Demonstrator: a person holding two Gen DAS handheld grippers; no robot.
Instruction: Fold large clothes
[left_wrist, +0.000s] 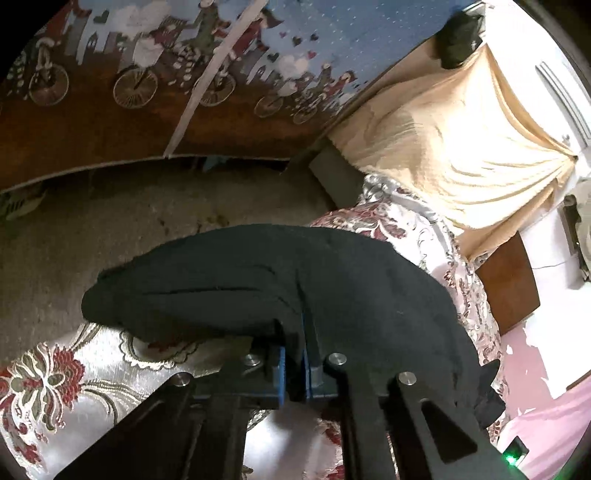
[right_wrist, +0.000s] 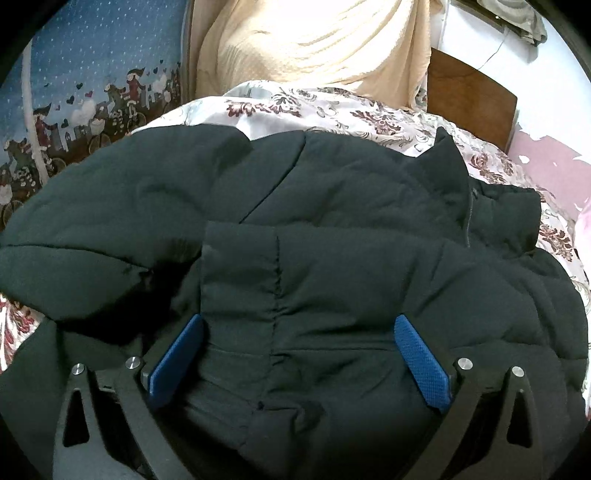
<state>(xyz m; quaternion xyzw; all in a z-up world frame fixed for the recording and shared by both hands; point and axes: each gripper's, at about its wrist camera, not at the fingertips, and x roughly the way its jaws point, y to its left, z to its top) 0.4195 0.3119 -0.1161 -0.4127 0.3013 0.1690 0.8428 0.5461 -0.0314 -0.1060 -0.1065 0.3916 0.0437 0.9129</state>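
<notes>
— Left wrist view first: what do we have in the left tool?

— We see its blue pads drawn together, clamped on a fold of the black padded jacket. A thin pinch of dark cloth sits between them, and the rest of the garment bulges out ahead of the tool, toward the far side.

— Where does the jacket lie?

— On the bed, over a shiny floral bedspread with red and cream flowers. We see one rounded end of the jacket hanging past the bedspread's far edge, above the brown carpet. To the right, its dark cloth runs along the bedspread toward a pink wall.

— And the right wrist view?

— We see the right tool with its two blue pads wide apart, one at each side of the jacket. The quilted cloth fills the space between them, but we cannot tell whether the pads press on it; they look merely set beside it. A seam runs up the middle of the panel between the pads.

— Anything further off?

— The jacket's collar stands up at the far right, with a zip beside it. Beyond it we see the floral bedspread, a cream curtain lit brightly, and at the far left a blue hanging with bicycle riders.
</notes>
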